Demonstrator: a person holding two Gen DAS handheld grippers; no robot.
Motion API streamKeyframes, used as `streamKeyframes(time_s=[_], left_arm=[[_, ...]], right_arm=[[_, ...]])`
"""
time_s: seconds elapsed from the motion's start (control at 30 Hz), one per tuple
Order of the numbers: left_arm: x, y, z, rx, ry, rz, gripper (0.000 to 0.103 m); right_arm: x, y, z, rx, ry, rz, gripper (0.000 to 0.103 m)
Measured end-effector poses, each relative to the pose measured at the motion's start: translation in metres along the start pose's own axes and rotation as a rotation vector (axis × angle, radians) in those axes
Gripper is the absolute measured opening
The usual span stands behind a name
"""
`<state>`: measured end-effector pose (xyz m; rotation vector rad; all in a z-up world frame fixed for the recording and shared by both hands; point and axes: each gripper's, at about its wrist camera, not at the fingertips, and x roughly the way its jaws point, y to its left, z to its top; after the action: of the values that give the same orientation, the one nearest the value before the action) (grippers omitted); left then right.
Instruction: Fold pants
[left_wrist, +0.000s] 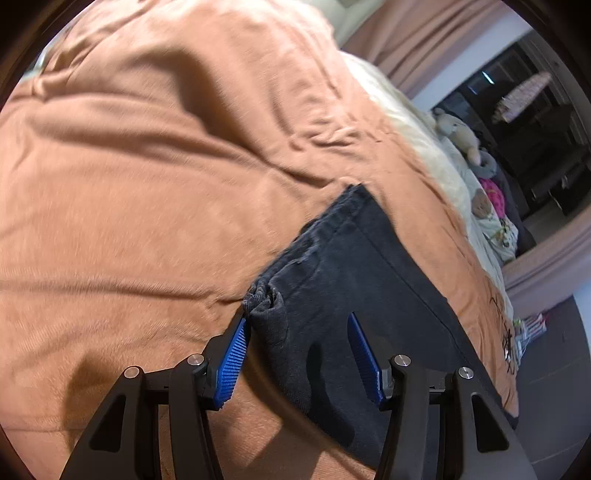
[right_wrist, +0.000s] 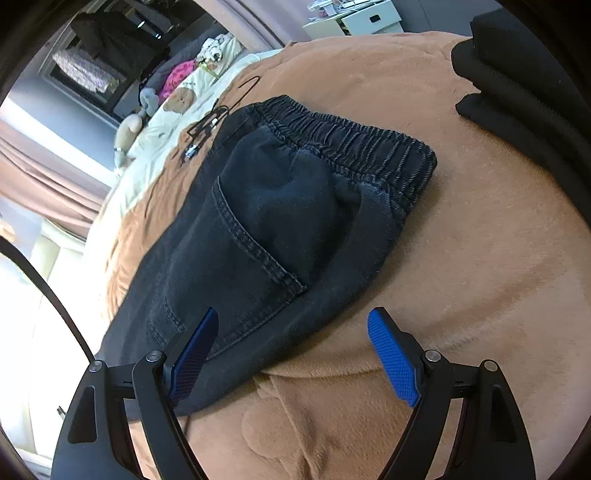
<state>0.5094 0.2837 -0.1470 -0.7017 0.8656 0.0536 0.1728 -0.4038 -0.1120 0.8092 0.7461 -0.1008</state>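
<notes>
Pants are laid folded lengthwise on the bed; both the left gripper and the right gripper are spread, nothing pinched. Hem and waistband should be pinched evenly.

Left wrist view: mounted behind the left tongs, angled down, close over the hem end of the dark pants on the brown blanket. Right wrist view: behind the right tongs, angled down, close over the waistband end. Shared by both: pants, blanket, stuffed toys at the bed's far edge.
</notes>
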Motion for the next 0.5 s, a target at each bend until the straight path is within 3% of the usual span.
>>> streamKeyframes(time_s=[0.13,0.27,0.33,0.37,0.47,0.5], left_arm=[[0.011,0.004,-0.002,-0.019,0.054,0.012,0.056],[0.019,0.01,-0.008,-0.035,0.07,0.012,0.056],[0.022,0.01,-0.008,-0.026,0.062,0.025,0.035],[0.023,0.011,-0.008,-0.027,0.068,0.035,0.015],[0.024,0.014,-0.006,-0.05,0.058,0.013,0.008],[0.023,0.013,-0.004,-0.043,0.055,0.014,0.007]], right_arm=[[0.009,-0.007,-0.002,0.039,0.003,0.045,0.082],[0.02,-0.016,-0.001,0.094,-0.001,0.087,0.069],[0.025,-0.022,0.001,0.128,-0.009,0.104,0.067],[0.025,-0.024,0.001,0.14,-0.015,0.111,0.067],[0.029,-0.031,0.003,0.167,-0.032,0.133,0.064],[0.032,-0.034,0.004,0.175,-0.034,0.132,0.056]])
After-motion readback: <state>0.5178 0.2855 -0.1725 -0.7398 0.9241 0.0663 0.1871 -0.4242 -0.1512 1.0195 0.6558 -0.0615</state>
